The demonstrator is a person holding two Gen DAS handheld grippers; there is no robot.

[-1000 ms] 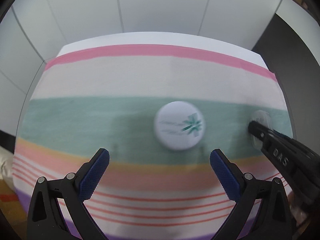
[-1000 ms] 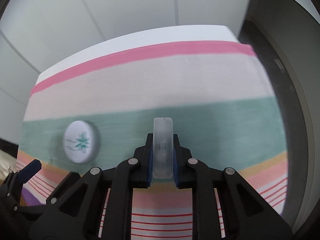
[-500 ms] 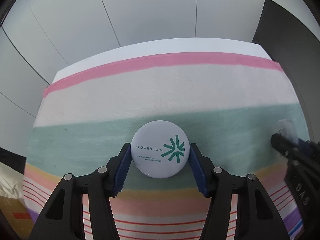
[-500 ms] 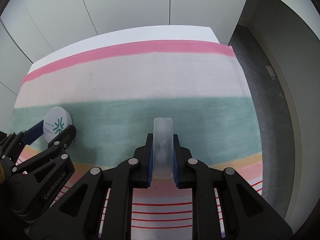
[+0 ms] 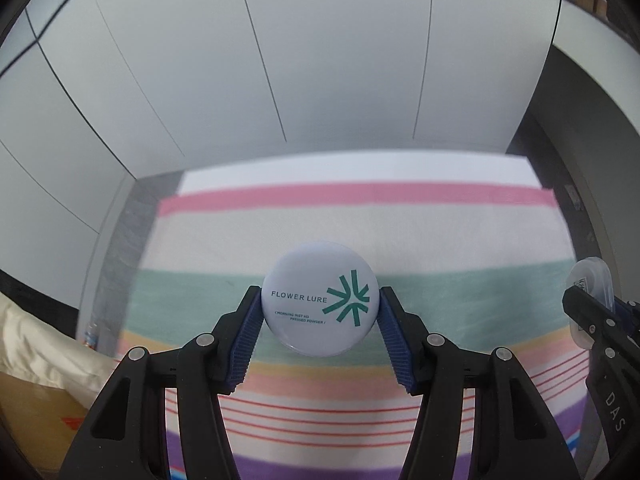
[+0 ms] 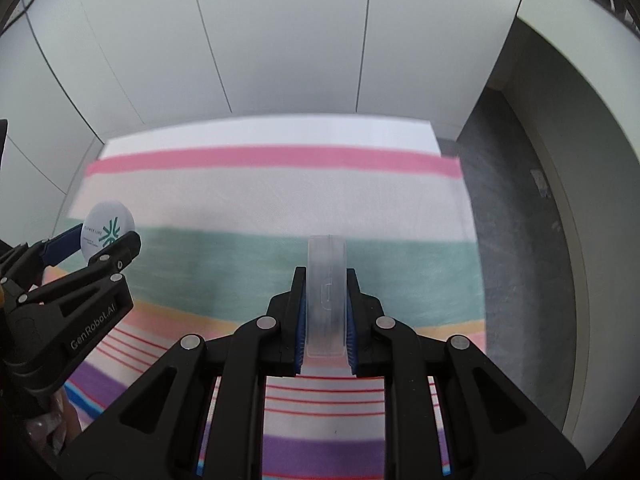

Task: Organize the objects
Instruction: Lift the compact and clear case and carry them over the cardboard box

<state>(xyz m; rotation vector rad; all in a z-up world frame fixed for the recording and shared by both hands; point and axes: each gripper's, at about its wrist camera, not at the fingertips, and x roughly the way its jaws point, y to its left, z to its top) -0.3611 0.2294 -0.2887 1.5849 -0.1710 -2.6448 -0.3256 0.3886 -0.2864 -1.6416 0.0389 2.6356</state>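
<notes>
Both grippers have come up off the striped cloth point(image 5: 400, 236) since a second ago; back then the left jaws were wide open over the white powder compact point(image 5: 319, 303), now left gripper point(image 5: 320, 320) is clenched on it by the rim, printed face toward the camera, clear of the cloth. Right gripper point(image 6: 326, 304) is clamped on a clear plastic case point(image 6: 326, 292), edge-on, long axis running straight out along the fingers. Compact is in the left hand, case in the right, side by side and well apart; in the left view the case sits at far right point(image 5: 591, 284). Next move likely turns on mating case and compact, so they must close that sideways gap. Surface: table with multicolour striped cloth, nothing else on it. Room: white panelled wall point(image 6: 280, 40) behind, grey floor point(image 6: 516, 216) to the right.
</notes>
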